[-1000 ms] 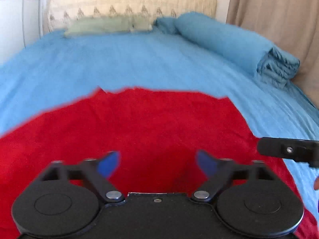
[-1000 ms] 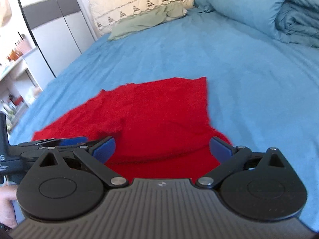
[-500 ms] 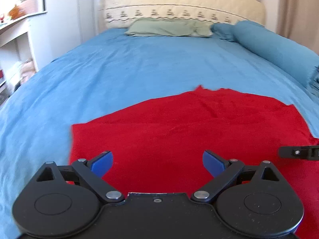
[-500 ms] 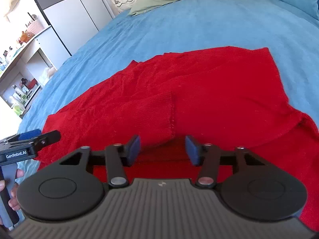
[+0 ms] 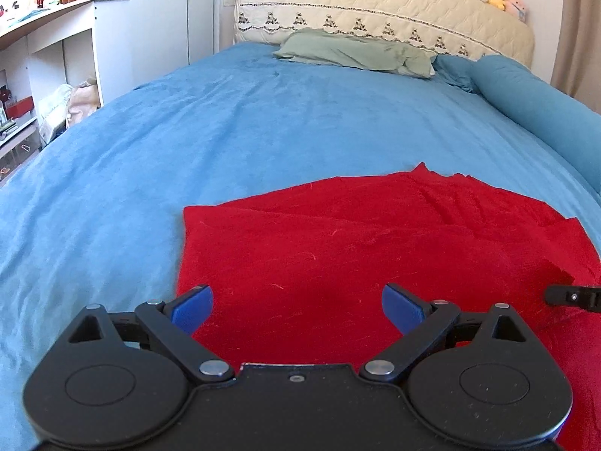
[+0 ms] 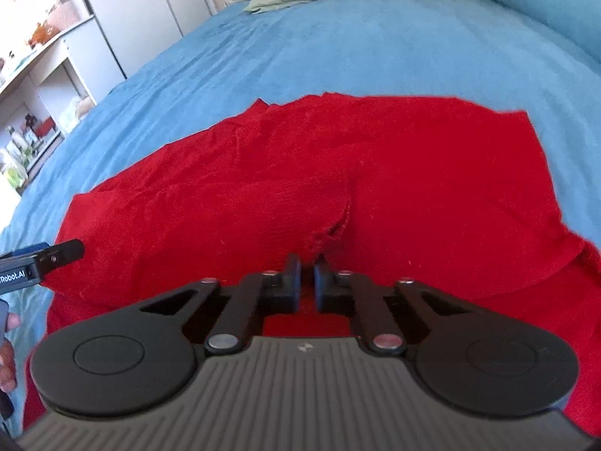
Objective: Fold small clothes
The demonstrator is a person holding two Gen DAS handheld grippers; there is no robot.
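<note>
A red garment [image 5: 375,248] lies spread on the blue bedsheet [image 5: 188,131]; it also fills the middle of the right wrist view [image 6: 413,173]. My left gripper [image 5: 296,306] is open and empty, low over the garment's near left corner. My right gripper [image 6: 307,282] is shut on a raised fold of the red garment near its front edge. The right gripper's tip shows at the right edge of the left wrist view [image 5: 571,296]. The left gripper's tip shows at the left edge of the right wrist view [image 6: 45,257].
A green pillow [image 5: 357,52] and a cream headboard [image 5: 375,11] stand at the far end of the bed. A rolled blue duvet [image 5: 544,112] lies along the right side. White shelves [image 5: 45,56] and a wardrobe stand left of the bed.
My right gripper has closed from open onto a fold of the red garment. My left gripper has shifted left toward the garment's left corner and stayed open.
</note>
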